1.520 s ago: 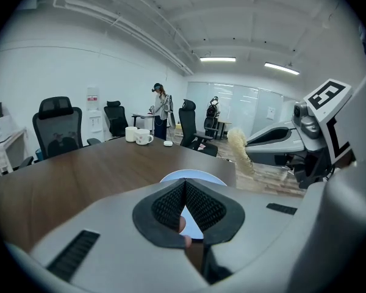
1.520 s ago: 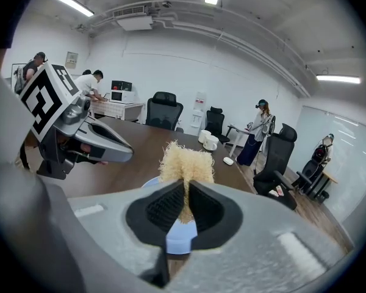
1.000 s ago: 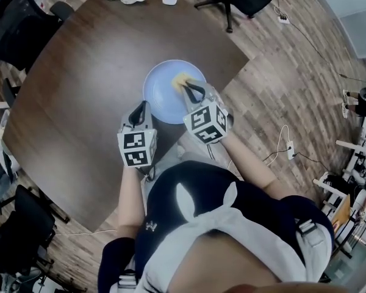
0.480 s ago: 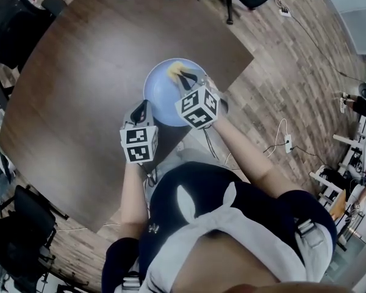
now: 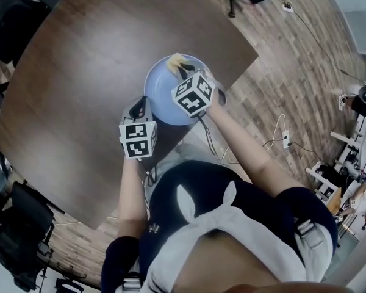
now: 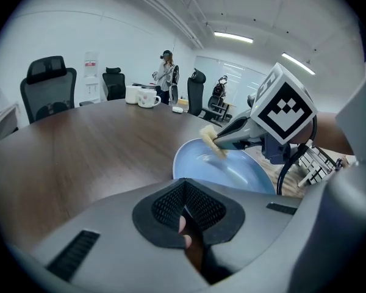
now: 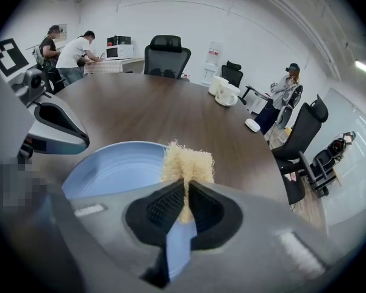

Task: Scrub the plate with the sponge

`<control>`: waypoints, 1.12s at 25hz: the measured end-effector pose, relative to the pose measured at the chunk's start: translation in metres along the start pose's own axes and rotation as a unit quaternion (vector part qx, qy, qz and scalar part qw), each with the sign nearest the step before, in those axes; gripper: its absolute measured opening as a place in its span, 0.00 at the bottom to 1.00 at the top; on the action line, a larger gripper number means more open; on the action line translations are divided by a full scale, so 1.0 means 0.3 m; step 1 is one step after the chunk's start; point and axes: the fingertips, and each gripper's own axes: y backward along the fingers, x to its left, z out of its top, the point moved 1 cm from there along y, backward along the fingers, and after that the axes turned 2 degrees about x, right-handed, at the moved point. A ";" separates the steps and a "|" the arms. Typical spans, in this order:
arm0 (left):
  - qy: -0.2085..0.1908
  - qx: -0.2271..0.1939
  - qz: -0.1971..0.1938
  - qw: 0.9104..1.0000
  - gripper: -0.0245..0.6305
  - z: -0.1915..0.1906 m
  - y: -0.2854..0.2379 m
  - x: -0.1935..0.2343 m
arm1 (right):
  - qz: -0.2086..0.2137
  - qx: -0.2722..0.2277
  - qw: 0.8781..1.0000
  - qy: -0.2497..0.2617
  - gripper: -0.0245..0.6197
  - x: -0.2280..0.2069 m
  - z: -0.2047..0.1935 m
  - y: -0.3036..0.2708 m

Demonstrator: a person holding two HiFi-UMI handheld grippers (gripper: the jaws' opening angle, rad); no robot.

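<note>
From the head view, a round dark-brown wooden table [image 5: 79,72] carries a shallow light-blue round plate [image 5: 160,94] near its edge closest to the person. The right gripper [image 5: 183,72] reaches over the plate from the near side, and its marker cube covers part of the plate's bowl. A pale yellow fibrous sponge [image 5: 176,61] sits at the tips of its jaws, at the plate's far rim. The left gripper [image 5: 140,107] lies on the table with its tip just beside the plate's near-left rim.

In the left gripper view, the left gripper's jaws are pressed together, pad against pad, with no object between them (a small pinkish patch low in the gap is too unclear to name). Beyond them the plate stands flat on the table. The right gripper holds the sponge down against the inner slope at the plate's far rim. Two white mugs [image 6: 143,96] stand well apart at the table's far side, and a black office chair [image 6: 47,88] stands behind the table.

In the right gripper view, the right gripper's jaws are clenched on the sponge, whose frayed upper edge sticks out past the pads. The blue bowl of the plate spreads out to the left and beneath. The left gripper lies at the left, beside the plate's rim.
</note>
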 end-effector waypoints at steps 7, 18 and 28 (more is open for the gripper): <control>0.002 0.012 -0.006 1.000 0.05 -0.015 -0.030 0.015 | 0.005 0.023 1.000 -0.007 0.07 -0.011 -0.002 -0.062; 0.006 0.023 -0.017 1.000 0.05 -0.041 -0.047 0.007 | -0.004 0.022 0.999 -0.023 0.07 -0.010 -0.013 -0.096; 0.008 0.026 -0.026 0.999 0.05 -0.041 -0.044 0.010 | -0.003 0.015 1.000 -0.018 0.07 0.025 0.010 -0.098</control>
